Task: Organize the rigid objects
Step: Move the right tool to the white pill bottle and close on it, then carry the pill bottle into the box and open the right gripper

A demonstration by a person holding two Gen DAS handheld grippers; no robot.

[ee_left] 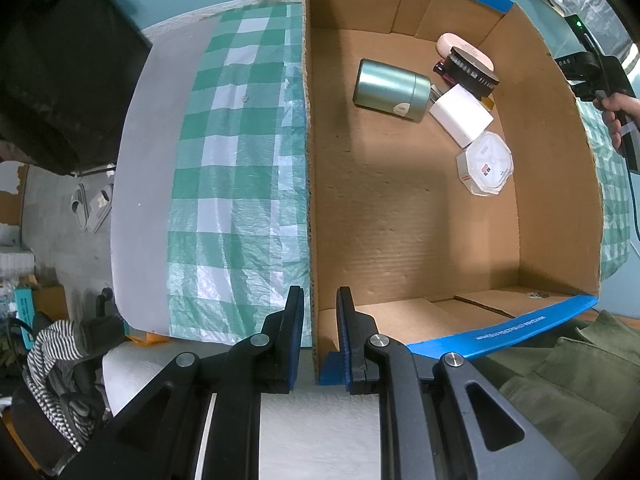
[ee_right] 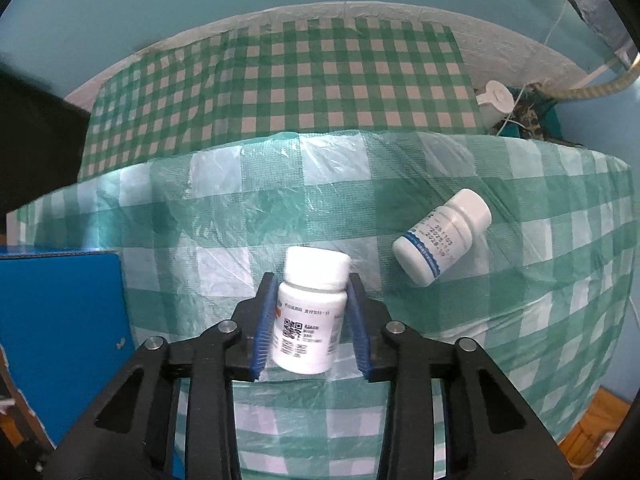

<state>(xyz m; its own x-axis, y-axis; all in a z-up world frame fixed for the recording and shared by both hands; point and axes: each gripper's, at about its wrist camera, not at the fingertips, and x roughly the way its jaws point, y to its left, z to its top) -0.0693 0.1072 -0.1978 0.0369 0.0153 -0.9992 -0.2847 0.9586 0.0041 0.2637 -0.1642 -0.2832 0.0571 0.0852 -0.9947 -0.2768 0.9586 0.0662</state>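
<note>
My left gripper [ee_left: 320,312] points down over the near left corner of an open cardboard box [ee_left: 400,220] and is shut on the box's left wall [ee_left: 309,160]. Inside, at the far right, lie a green tin [ee_left: 390,90], a white carton [ee_left: 462,116], an octagonal white container [ee_left: 486,164], a black brush [ee_left: 474,70] and a pink case [ee_left: 452,42]. My right gripper [ee_right: 312,292] is shut on a white pill bottle [ee_right: 308,320] with a printed label, which rests on the checked tablecloth [ee_right: 520,300]. A second white bottle [ee_right: 442,236] lies on its side to the right of it.
The box's blue outer side [ee_right: 60,320] stands left of the held bottle. A white cap-shaped object [ee_right: 496,100] sits beyond the table's far right edge. A hand [ee_left: 616,116] holds the right gripper's handle past the box's right wall. Slippers [ee_left: 92,204] lie on the floor.
</note>
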